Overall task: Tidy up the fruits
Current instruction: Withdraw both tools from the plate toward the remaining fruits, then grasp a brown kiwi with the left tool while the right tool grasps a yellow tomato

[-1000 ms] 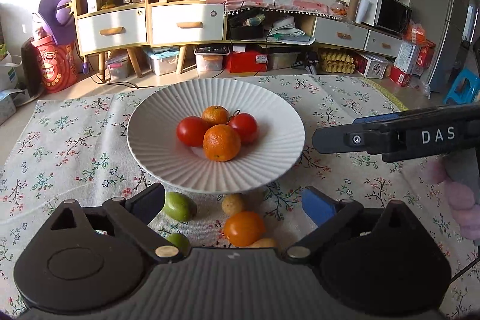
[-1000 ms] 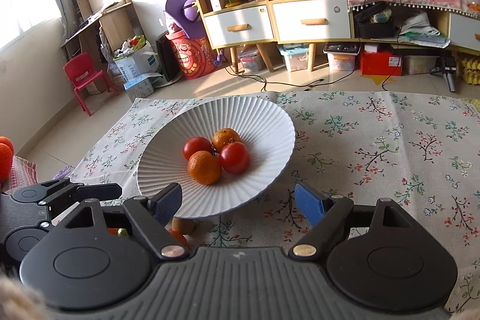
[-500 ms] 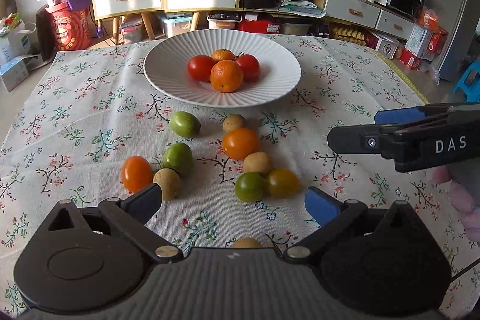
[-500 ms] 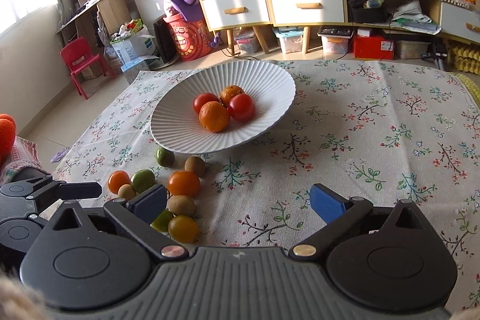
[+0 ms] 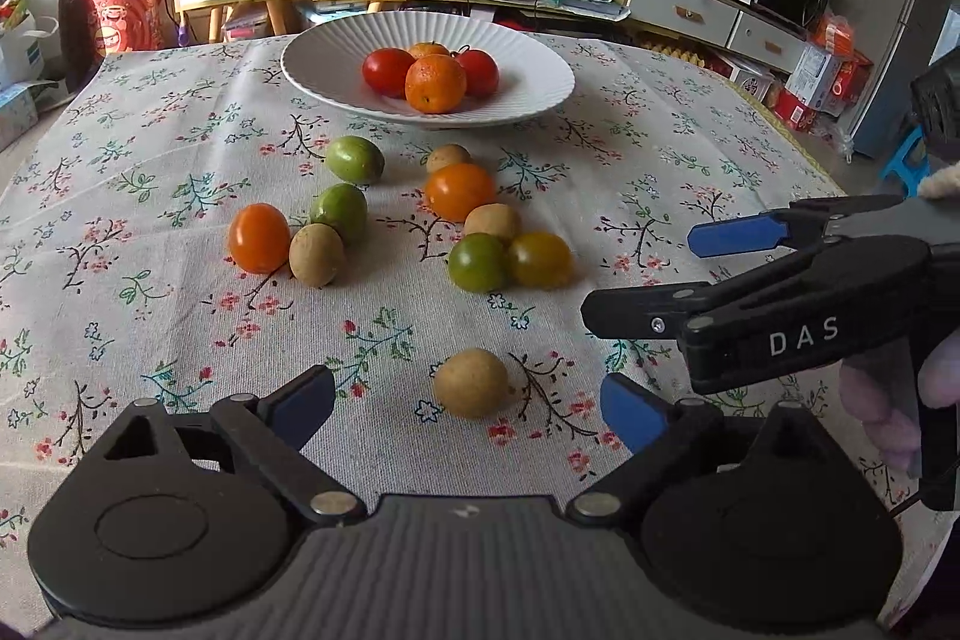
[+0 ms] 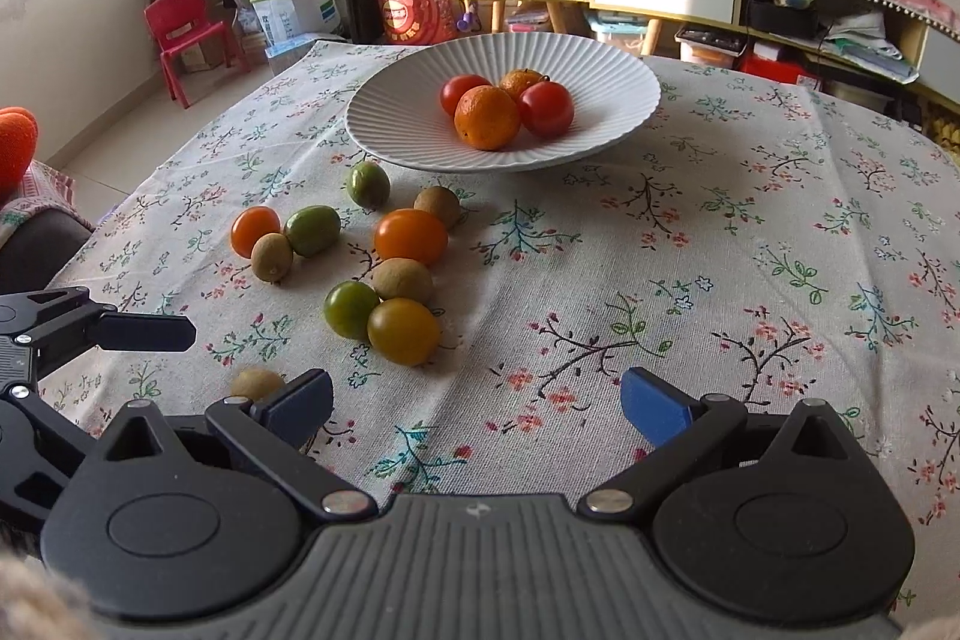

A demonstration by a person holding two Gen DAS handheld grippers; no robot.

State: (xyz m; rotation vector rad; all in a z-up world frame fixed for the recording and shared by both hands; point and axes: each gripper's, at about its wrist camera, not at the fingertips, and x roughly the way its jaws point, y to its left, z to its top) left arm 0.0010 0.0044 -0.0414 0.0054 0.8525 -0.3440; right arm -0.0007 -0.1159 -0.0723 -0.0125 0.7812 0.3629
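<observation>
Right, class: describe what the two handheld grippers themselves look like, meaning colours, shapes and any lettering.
Both are matte black plastic. The left gripper has a ribbed grey-black body, two round pivot housings with silver pins, and jaws tipped with blue pads. The right gripper matches; seen from the side it bears white "DAS" lettering.

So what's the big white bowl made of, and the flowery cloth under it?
The white bowl looks like glazed ceramic: fine ribs fan out to its rim, with a soft sheen, though it could be melamine. The flowery tablecloth looks like matte woven cotton or linen: coarse weave and creases show.
</observation>
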